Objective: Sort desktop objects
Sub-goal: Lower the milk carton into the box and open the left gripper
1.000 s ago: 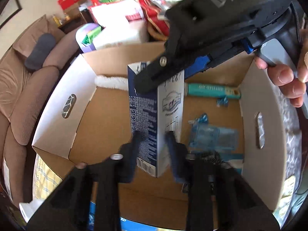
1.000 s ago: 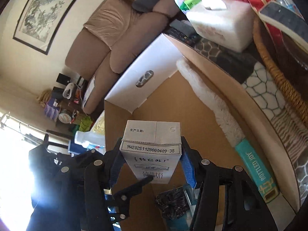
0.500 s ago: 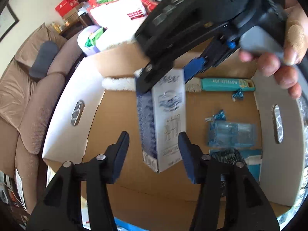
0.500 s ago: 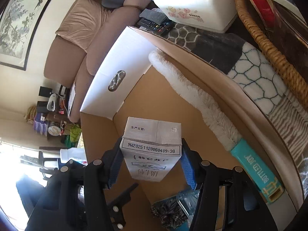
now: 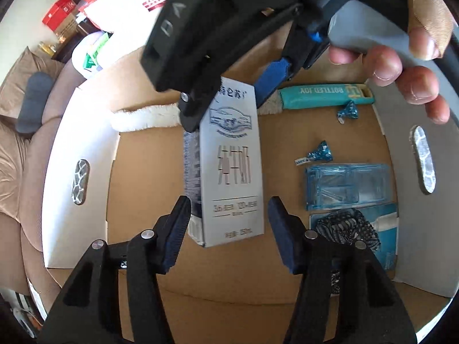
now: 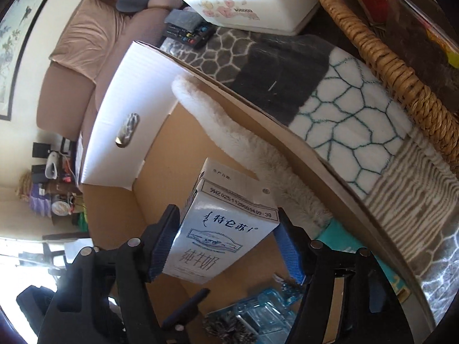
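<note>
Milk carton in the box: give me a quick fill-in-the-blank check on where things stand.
1. The milk carton stands ____ in the cardboard box.
2. The right gripper is opening, with the ____ between its jaws.
3. The clear blue case lies ____ the carton.

Missing words: upright; carton; beside

A white-and-navy carton [image 5: 229, 172] with grey lettering is showing at frame centre. Black grippers with blue pads [image 5: 175, 235] are filling the lower frame. The box [image 5: 143, 189] is showing brown inside, white flaps. At right, a teal brush handle [image 5: 324, 96], clear blue case [image 5: 347, 182] and blue foil wrappers [image 5: 321, 153] are lying. A white-and-grey honeycomb cloth [image 6: 344, 114] is showing upper right.
</note>
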A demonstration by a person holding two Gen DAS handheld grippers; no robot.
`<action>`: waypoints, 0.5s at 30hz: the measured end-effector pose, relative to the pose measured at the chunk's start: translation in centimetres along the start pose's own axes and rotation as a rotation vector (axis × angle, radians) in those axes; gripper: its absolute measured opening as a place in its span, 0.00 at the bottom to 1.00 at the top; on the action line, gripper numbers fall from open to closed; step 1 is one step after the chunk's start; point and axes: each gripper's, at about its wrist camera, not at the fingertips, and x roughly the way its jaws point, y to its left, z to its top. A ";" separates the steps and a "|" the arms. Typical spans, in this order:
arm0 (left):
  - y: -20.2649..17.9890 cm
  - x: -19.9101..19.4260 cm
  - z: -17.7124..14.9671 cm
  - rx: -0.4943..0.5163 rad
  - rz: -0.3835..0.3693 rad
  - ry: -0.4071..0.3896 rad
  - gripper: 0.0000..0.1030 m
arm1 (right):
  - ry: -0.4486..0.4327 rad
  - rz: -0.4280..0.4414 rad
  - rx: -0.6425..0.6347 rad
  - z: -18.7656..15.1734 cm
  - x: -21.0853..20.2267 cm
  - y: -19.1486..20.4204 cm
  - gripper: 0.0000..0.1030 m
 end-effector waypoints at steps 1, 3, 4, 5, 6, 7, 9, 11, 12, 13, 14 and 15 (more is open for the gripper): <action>0.0 0.1 0.0 -0.001 0.000 -0.003 0.52 | 0.004 -0.011 -0.014 0.1 0.0 0.1 0.68; 0.1 0.4 0.0 0.000 0.002 0.002 0.52 | 0.028 -0.022 -0.008 0.2 0.1 -0.1 0.70; 0.0 0.4 0.0 0.002 0.002 0.002 0.52 | 0.049 -0.029 0.005 0.3 0.2 -0.1 0.70; 0.0 0.3 0.1 0.006 -0.002 0.004 0.53 | 0.072 -0.035 0.025 0.3 0.3 -0.3 0.73; 0.1 0.2 0.1 0.010 -0.003 0.007 0.54 | 0.095 -0.026 0.054 0.3 0.3 -0.6 0.76; 0.1 0.2 0.2 0.012 0.005 0.012 0.58 | 0.107 -0.014 0.072 0.4 0.2 -0.8 0.76; 0.0 0.1 0.3 0.022 0.021 0.017 0.60 | 0.106 -0.017 0.060 0.4 -0.4 -0.7 0.76; 0.1 0.0 0.4 0.020 0.028 0.015 0.61 | 0.114 -0.022 0.021 0.2 -1.0 -0.1 0.77; 0.3 0.0 0.4 0.016 0.033 0.014 0.61 | 0.119 -0.029 -0.012 0.1 -1.3 0.4 0.77; 0.6 -0.2 0.4 0.012 0.039 0.014 0.61 | 0.124 -0.038 -0.044 0.0 -1.5 0.9 0.76; 0.9 -0.5 0.3 0.005 0.041 0.009 0.61 | 0.122 -0.048 -0.081 -0.1 -1.9 1.5 0.76; 1.3 -0.9 0.1 -0.007 0.037 -0.001 0.61 | 0.115 -0.060 -0.128 -0.2 -2.3 2.3 0.74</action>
